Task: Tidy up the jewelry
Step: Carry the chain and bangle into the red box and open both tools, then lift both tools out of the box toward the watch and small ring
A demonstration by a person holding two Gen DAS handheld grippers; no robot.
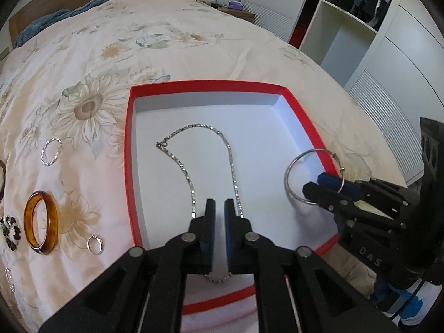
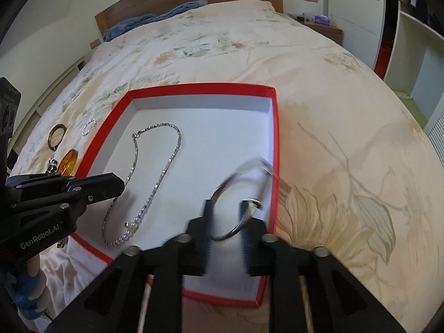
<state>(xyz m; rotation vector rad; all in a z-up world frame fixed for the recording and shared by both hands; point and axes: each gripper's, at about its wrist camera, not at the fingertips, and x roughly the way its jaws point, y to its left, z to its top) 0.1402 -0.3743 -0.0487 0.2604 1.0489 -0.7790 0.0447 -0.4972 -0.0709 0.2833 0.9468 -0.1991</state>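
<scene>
Between our right gripper's (image 2: 225, 216) parted fingers hangs a silver bangle (image 2: 238, 194) (apparently released); next, withdraw clear of the red tray (image 2: 277, 127).

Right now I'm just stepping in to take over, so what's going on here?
A person with two handheld claws is sorting jewelry on a bed into a red tray. The silver chain already lies inside, under the open left claw. The right claw has a large silver hoop between its fingers, over the tray's corner. Several bangles and rings remain on the bedspread.
</scene>
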